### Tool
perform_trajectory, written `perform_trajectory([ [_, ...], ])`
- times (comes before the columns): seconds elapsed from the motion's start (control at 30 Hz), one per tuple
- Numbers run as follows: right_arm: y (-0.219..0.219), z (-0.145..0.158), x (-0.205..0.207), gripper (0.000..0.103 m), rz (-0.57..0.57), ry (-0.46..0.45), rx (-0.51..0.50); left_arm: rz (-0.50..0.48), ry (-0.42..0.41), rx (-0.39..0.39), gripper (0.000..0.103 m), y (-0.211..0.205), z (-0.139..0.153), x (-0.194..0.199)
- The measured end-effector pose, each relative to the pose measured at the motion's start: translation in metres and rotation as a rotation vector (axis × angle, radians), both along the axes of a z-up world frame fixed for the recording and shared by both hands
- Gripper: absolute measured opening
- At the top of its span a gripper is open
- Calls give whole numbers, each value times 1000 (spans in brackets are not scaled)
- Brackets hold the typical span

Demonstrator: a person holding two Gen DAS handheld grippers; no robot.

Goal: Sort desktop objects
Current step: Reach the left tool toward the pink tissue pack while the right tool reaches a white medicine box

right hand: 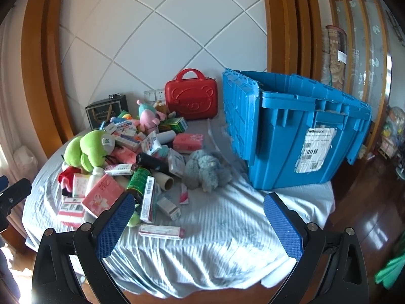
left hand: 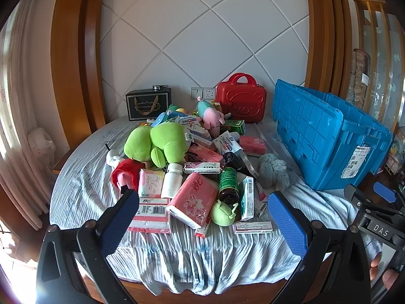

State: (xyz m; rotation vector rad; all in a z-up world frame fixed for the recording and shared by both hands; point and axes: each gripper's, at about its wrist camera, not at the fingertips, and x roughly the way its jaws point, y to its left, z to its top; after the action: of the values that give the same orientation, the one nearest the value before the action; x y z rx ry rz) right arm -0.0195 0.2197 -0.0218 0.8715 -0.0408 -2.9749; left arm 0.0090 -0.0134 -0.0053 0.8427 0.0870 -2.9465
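Left gripper [left hand: 202, 217] wide, empty; right gripper [right hand: 198, 224] wide, empty, both hovering off table's near edge. Pile [left hand: 192, 157] heaped mid-table on cloth [left hand: 83, 190]: plush (soft, light, squeeze body), tissue packs (compressible), boxes (stiff, take across narrow sides), bottles [left hand: 228, 183] (likely slippery, possibly glass; grip mid-barrel). Crate [right hand: 303, 136] at right edge, lid flaps up, inside unseen. Red case [right hand: 191, 98] at far edge, closed.
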Motion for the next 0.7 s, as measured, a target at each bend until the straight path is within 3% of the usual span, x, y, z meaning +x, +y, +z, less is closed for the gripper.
perform_trajectory([
  [0.37,-16,-25,-19,103,46,-64,-25,82,-92,-51,103,-40,-26,-9],
  [0.7,-58,-98,-62,103,95,-281,-13,188,-306,-61,103,-126,-111,-51],
])
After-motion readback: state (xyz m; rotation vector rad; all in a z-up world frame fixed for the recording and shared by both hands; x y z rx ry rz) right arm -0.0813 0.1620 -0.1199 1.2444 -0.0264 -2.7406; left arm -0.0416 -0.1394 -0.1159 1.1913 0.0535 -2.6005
